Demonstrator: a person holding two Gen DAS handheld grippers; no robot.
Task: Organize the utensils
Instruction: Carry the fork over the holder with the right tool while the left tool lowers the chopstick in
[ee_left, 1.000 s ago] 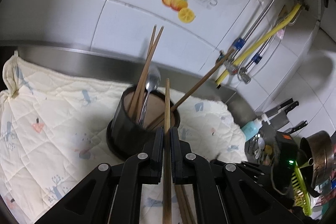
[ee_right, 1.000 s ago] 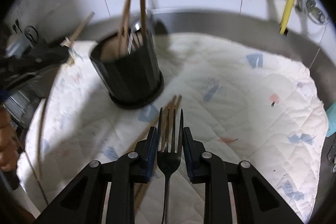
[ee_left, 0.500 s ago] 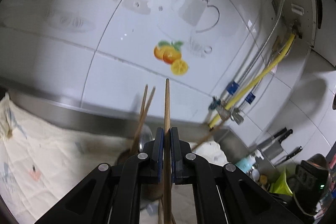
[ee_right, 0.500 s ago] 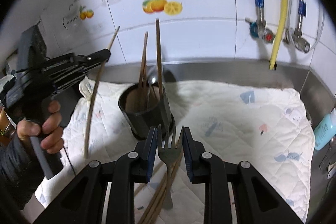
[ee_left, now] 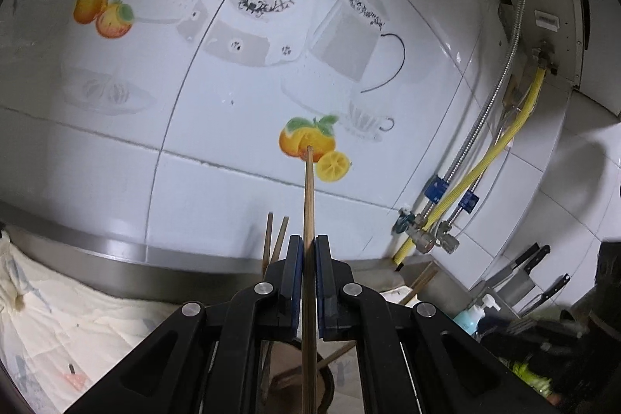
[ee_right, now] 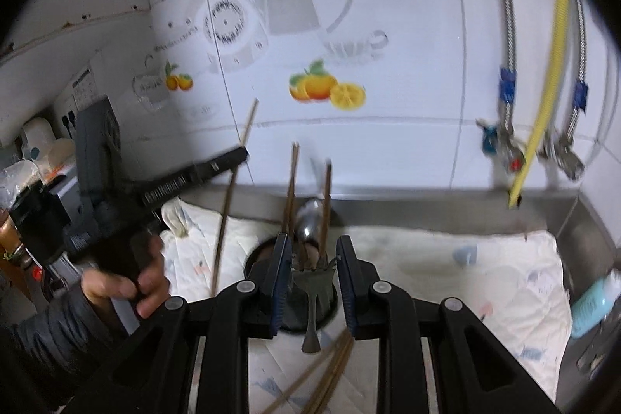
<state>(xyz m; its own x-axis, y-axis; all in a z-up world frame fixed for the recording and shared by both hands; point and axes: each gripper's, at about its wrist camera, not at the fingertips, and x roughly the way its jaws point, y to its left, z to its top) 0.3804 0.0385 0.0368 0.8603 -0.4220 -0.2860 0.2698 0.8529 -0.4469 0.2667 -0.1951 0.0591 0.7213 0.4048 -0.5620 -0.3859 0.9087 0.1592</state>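
My left gripper (ee_left: 306, 248) is shut on a single wooden chopstick (ee_left: 309, 204) that points up at the tiled wall. Below it, a black utensil holder (ee_left: 328, 388) shows between the arms. In the right wrist view a hand carries the left gripper (ee_right: 240, 155) at the left, and its chopstick (ee_right: 227, 204) slants down beside the holder (ee_right: 258, 258). My right gripper (ee_right: 311, 248) is shut on a metal fork (ee_right: 311, 284) by its head, handle hanging down, just in front of the holder. Chopsticks (ee_right: 290, 181) and a spoon (ee_right: 308, 226) stand in the holder.
Several loose chopsticks (ee_right: 330, 375) lie on the quilted mat (ee_right: 485, 278). A steel backsplash runs behind it. Pipes and a yellow hose (ee_right: 543, 64) hang at the right, with a blue bottle (ee_right: 594, 301) and knives (ee_left: 531, 258) beyond the mat.
Both grippers have risen and tipped up toward the wall. The holder has dropped to the bottom of both views. Fork and chopstick stayed gripped.
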